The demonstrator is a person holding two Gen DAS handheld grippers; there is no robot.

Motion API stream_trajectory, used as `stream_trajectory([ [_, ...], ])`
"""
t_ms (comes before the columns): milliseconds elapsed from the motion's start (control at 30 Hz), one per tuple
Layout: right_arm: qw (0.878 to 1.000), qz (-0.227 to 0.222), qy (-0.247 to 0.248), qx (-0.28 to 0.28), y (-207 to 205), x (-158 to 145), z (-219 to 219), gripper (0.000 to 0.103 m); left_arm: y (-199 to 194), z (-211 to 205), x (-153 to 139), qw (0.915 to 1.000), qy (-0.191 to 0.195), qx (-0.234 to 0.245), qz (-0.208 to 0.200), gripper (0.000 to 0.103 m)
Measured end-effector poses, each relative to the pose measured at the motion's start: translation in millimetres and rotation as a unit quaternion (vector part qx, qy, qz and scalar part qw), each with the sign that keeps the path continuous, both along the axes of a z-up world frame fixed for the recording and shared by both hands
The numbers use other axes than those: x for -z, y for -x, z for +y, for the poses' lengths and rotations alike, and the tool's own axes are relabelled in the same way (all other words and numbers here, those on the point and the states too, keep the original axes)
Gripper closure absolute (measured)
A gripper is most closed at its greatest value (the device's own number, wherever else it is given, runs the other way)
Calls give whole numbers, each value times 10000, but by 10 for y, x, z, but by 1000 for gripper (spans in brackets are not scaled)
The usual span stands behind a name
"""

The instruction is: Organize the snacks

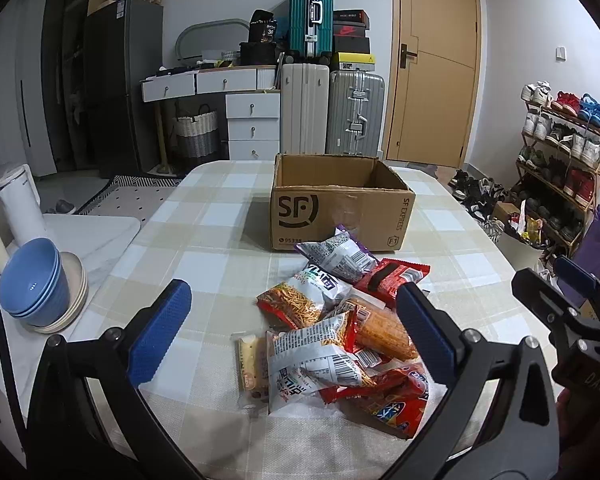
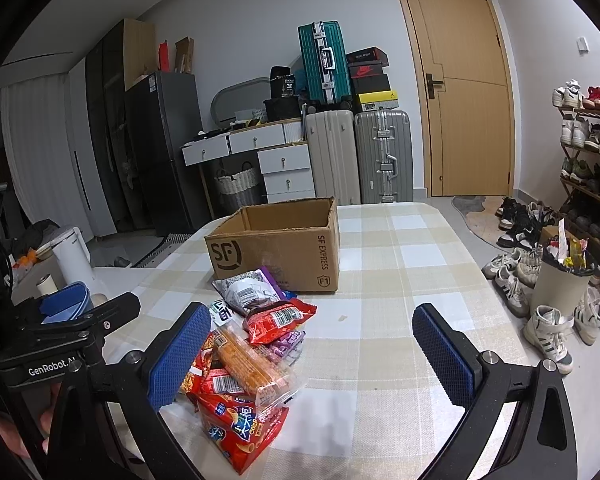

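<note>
On the checked tablecloth, a heap of snack packets lies just before the empty SF Express carton. Left gripper and right gripper both gape wide, holding nothing. Judging so, packing has not begun; next, one must close on a packet.

A stack of blue ceramic bowls sits on cream plates on a white side counter, near a white electric kettle. Against the far wall stand a teal hard-shell suitcase atop a white suitcase and a silver one, beside a tan wooden door. A shoe rack lines the right wall.
</note>
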State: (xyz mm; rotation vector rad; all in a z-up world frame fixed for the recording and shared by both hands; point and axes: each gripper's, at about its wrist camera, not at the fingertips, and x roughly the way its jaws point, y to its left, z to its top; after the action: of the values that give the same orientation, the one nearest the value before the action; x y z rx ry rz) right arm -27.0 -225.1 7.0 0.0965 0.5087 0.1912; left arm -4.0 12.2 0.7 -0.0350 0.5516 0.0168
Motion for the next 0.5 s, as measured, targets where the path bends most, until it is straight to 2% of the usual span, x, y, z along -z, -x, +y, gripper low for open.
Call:
stream_trajectory([
  [500, 10000, -20, -4, 8, 0, 2, -6, 0, -3, -10, 7, 10000, -14, 14, 27, 1],
])
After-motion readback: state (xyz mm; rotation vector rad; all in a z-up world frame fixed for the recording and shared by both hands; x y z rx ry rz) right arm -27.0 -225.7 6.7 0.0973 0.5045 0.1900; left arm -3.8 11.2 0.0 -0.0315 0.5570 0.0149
